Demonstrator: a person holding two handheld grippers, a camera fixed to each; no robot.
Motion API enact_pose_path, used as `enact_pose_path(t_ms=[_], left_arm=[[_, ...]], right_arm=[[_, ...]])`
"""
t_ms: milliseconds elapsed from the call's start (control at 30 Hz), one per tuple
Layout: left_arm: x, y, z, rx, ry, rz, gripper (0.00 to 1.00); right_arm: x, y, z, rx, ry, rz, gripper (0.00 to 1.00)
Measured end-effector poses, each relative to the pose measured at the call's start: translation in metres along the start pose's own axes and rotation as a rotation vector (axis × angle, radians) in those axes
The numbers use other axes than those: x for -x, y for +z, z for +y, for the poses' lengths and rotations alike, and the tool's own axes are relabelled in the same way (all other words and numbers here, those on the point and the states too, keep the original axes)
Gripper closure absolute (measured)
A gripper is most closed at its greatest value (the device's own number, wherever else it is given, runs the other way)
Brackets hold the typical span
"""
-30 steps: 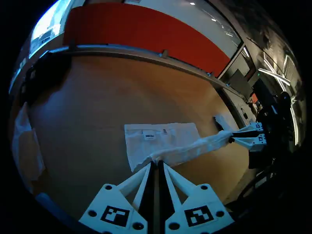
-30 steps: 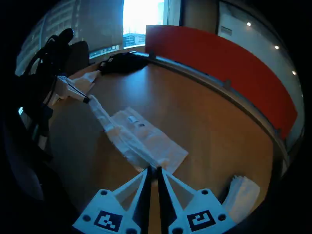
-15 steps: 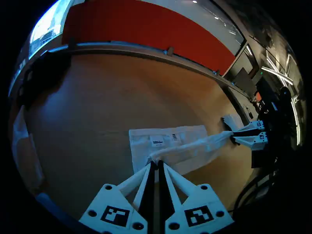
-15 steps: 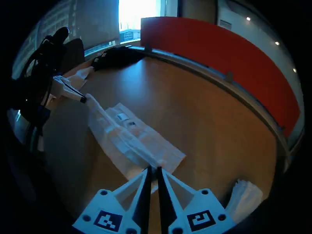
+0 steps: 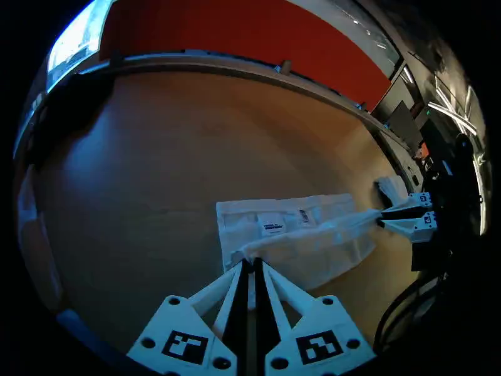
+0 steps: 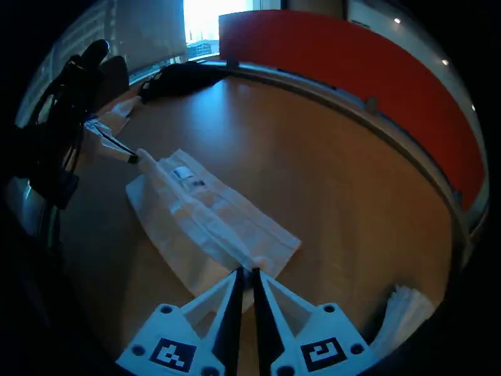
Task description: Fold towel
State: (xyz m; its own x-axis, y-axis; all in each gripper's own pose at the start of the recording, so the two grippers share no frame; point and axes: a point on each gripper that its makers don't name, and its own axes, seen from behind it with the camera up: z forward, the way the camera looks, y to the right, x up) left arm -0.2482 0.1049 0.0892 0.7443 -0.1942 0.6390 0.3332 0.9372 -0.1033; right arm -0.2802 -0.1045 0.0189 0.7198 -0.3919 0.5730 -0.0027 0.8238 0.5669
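Both cameras look from opposite ends, close over the shared towel [image 5: 294, 241] and table [image 5: 156, 156].

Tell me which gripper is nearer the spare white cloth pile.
Right. The right gripper pinches the towel near the cloth pile; the left gripper pinches the towel's far end.

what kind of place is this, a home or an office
Likely an office or meeting room: a long wooden desk with a red divider panel along its far edge, a big window and recessed ceiling lights.
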Motion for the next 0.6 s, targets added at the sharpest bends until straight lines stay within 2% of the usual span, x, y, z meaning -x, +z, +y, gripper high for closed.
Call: enact_pose_path(t_ms=[167, 400, 600], left_arm=[[0.002, 0.014, -0.006, -0.017, -0.021, -0.007, 0.93], [0.003, 0.028, -0.018, -0.067, -0.021, -0.018, 0.92], [-0.003, 0.033, -0.021, -0.085, -0.011, -0.015, 0.88]], right_arm=[[0.006, 0.012, 0.005, 0.02, 0.01, -0.004, 0.79], [0.012, 0.022, 0.015, 0.049, 0.013, -0.016, 0.42], [0.011, 0.025, 0.023, 0.075, -0.001, -0.021, 0.33]])
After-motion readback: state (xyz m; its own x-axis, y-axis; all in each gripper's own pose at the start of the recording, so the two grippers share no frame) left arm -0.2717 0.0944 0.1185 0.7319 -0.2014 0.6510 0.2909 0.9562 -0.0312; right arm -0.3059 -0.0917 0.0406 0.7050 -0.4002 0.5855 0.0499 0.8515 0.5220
